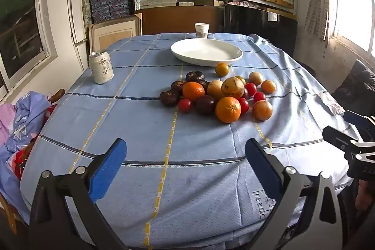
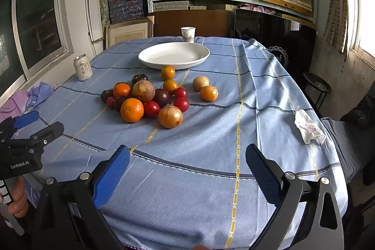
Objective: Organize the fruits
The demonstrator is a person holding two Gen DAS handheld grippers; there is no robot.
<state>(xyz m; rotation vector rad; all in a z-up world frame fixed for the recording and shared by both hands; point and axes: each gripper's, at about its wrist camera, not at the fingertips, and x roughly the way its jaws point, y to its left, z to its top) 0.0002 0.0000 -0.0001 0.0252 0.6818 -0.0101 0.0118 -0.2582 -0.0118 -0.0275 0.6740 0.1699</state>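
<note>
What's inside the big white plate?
Nothing shows inside the white plate; all the fruit sits on the blue tablecloth in front. A paper cup stands behind. Whatever is under it is hidden.

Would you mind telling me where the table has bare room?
Bare cloth lies between the open grippers and the fruit pile, and between the can and the plate. It is crowded just before the plate.
</note>
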